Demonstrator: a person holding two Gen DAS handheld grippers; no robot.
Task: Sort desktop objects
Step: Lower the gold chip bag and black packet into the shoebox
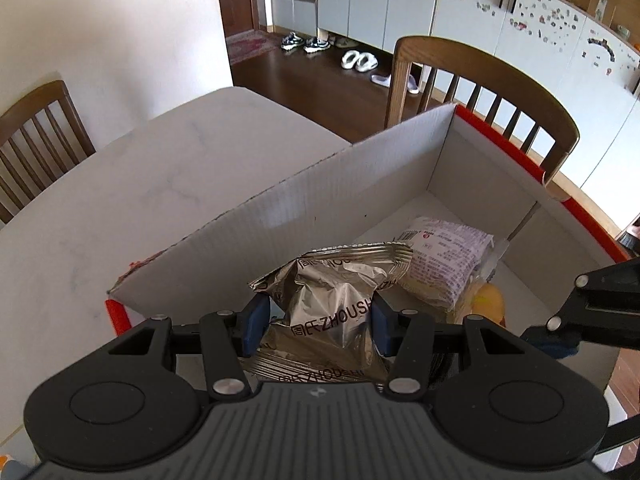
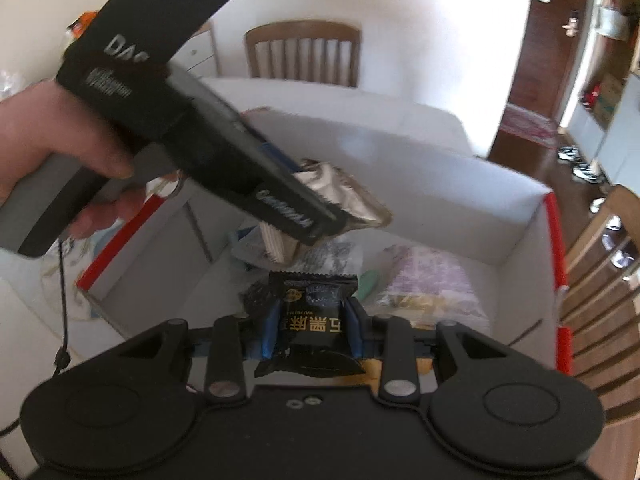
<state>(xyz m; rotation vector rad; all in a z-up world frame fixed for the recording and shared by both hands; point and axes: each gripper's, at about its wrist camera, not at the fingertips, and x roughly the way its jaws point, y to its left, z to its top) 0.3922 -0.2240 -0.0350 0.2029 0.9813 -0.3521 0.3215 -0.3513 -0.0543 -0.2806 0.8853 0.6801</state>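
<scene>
Silver packet [image 1: 326, 312] sits clamped in my left gripper [image 1: 316, 322], above the white cardboard box [image 1: 360, 184]. My right gripper [image 2: 312, 330] pinches a black packet [image 2: 314, 320] over the same box. At 1 o'clock inside lies a pink-printed pouch [image 1: 444, 264].

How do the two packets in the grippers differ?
The silver packet is crinkled reflective foil with dark "ZHOUSHI" lettering; the black packet is matte black with gold characters. The silver packet looks puffier and wider between the fingers, the black packet flatter and narrower. The left gripper holds the silver one, the right gripper the black. Both are sealed snack packets held over the open box.
</scene>
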